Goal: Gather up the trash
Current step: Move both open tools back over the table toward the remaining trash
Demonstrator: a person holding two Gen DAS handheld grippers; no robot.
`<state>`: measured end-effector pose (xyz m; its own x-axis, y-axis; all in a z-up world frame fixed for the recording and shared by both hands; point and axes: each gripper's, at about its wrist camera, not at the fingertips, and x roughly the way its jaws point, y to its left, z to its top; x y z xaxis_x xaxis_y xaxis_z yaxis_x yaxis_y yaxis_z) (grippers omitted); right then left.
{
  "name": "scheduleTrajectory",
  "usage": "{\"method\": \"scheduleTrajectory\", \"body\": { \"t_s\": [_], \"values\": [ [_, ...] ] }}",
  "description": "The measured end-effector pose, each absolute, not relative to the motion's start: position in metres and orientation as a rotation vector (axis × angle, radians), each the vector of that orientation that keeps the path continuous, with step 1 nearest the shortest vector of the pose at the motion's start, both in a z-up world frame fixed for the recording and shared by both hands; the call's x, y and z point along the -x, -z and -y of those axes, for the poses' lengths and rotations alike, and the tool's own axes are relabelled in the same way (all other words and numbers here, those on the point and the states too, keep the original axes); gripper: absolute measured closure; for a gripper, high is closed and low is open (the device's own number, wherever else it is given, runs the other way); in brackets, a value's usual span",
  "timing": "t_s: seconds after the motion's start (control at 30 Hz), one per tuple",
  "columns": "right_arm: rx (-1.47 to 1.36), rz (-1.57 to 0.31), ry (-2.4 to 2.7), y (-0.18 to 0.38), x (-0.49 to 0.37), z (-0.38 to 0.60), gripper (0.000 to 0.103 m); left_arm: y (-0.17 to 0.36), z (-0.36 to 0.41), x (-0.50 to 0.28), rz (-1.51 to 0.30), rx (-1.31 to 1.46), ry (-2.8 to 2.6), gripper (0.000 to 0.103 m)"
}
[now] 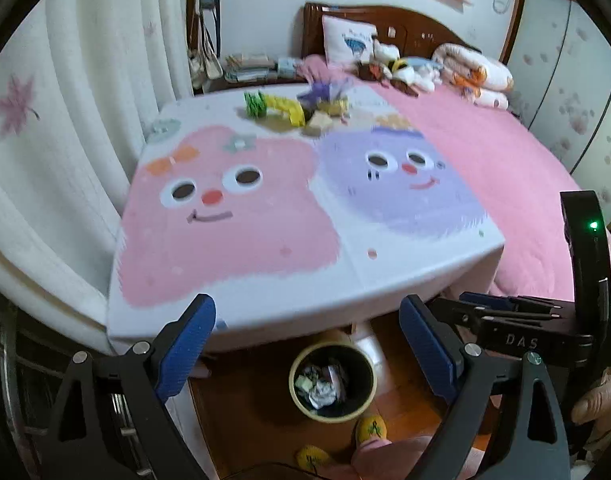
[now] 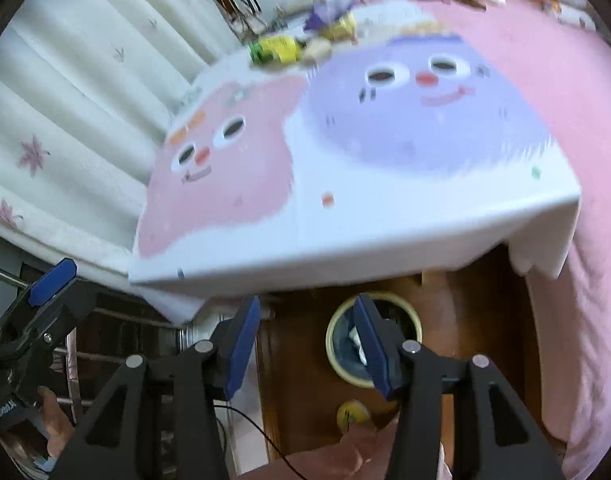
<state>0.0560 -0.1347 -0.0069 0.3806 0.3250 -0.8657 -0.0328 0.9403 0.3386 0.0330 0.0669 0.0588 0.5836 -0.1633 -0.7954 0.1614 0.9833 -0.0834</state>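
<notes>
A pile of trash (image 1: 295, 110), yellow, green and purple wrappers and a beige piece, lies at the far edge of the table with the cartoon cloth (image 1: 265, 216); it also shows in the right wrist view (image 2: 301, 42). A round bin (image 1: 332, 380) with crumpled paper stands on the floor under the near table edge, also in the right wrist view (image 2: 372, 342). My left gripper (image 1: 307, 332) is open and empty above the bin. My right gripper (image 2: 307, 320) is open and empty at the near table edge.
A bed with a pink cover (image 1: 493, 168) runs along the table's right side, with pillows and plush toys (image 1: 405, 68) at its head. White curtains (image 1: 65, 120) hang on the left. Yellow slippers (image 1: 371, 430) are on the wooden floor near the bin.
</notes>
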Motion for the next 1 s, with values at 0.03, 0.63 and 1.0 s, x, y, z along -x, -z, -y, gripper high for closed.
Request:
{"method": "scheduleTrajectory", "body": {
  "t_s": [0.03,0.63,1.0],
  "values": [
    [-0.281,-1.148,-0.230,0.002,-0.059,0.134,0.054,-0.064,-0.070,-0.035,-0.916,0.002,0.188,0.011],
    [-0.112,-1.059,-0.337,-0.012,-0.206,0.136,0.044,-0.058,-0.071,-0.161,-0.908,0.085,0.000,0.011],
    [0.041,-1.132,-0.512,0.028,-0.368,0.152,0.037,-0.015,-0.032,-0.301,-1.044,0.245,-0.138,0.011]
  ]
}}
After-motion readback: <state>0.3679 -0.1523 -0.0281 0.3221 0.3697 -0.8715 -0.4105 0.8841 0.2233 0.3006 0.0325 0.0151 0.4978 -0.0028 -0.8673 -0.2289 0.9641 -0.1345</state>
